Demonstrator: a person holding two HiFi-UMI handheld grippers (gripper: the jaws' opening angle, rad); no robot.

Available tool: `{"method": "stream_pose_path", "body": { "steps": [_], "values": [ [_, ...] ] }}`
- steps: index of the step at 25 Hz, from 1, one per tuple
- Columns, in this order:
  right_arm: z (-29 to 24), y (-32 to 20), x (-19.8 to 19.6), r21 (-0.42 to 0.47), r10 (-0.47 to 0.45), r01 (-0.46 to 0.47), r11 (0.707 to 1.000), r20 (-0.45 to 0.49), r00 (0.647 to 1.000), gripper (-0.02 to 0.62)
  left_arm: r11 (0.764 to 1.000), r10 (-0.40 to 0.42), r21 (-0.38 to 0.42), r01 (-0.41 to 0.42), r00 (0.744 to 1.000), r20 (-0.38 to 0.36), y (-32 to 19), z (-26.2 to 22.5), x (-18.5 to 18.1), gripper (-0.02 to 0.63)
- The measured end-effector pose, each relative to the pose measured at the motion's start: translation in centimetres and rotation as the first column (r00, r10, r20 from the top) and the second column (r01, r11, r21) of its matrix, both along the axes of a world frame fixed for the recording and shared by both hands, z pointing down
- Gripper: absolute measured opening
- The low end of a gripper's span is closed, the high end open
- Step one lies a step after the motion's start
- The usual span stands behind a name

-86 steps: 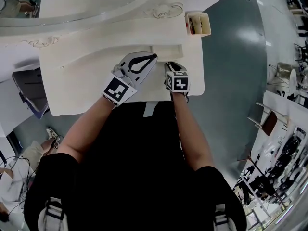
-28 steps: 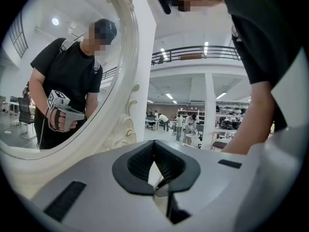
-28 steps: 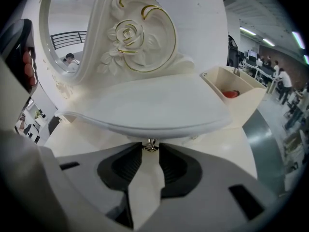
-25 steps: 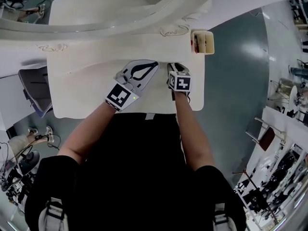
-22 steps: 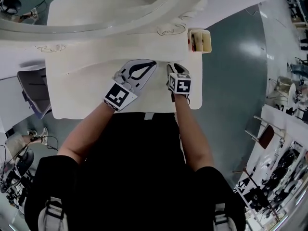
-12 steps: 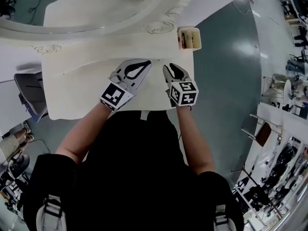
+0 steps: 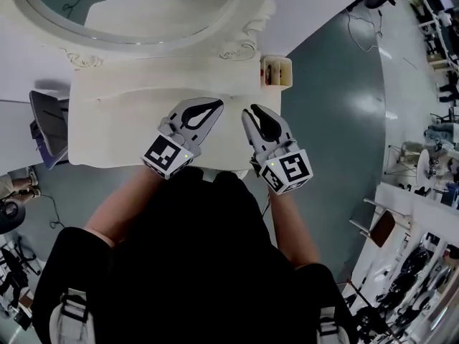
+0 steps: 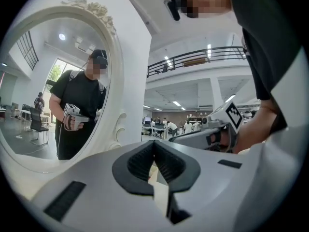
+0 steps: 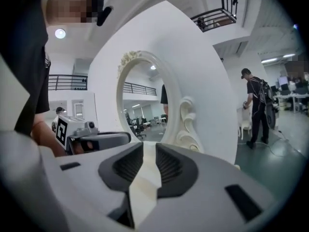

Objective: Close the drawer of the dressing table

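There is one cream surface with one oval mirror behind it. One small holder at its right rear corner has two compartments. One grey chair stands at its left end. There are two grippers, the left gripper and the right gripper, each bearing one marker cube. The right gripper's jaws have just been closing, with nothing between them.

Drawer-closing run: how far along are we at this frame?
Done, apparently: no drawer sticks out past the front edge of the dressing table in the head view, though the drawer front itself is hidden. In hand: nothing. The left gripper is shut and empty. The jaws of the right gripper have just been closing; a gap remains, with nothing between them. Both hover above the table. Left: probably only a check.
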State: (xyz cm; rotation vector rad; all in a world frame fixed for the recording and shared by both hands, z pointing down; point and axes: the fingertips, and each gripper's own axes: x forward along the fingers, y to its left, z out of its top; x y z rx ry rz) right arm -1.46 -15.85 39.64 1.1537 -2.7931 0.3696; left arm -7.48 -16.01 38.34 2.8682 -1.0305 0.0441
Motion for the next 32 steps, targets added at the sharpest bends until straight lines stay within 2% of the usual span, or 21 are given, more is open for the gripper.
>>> {"method": "stream_pose_path", "body": {
  "steps": [5, 13, 32],
  "values": [
    [-4.1, 1.7, 0.4, 0.098, -0.065, 0.065, 0.993, -0.004, 0.998, 0.047, 0.999, -0.025, 0.022, 0.025, 1.000, 0.008, 1.9, -2.5, 0.7, -0.006],
    [-7.5, 3.3, 1.3, 0.171, -0.104, 0.102, 0.980, 0.000, 0.995, 0.003, 0.997, -0.051, 0.065, 0.051, 0.999, -0.005, 3.9, -5.7, 1.8, -0.006],
    [-9.5, 3.1, 3.2, 0.186, -0.125, 0.121, 0.975, 0.008, 0.992, 0.003, 0.990, -0.092, 0.109, 0.093, 0.996, -0.019, 3.6, -8.8, 2.6, -0.006]
  ]
}}
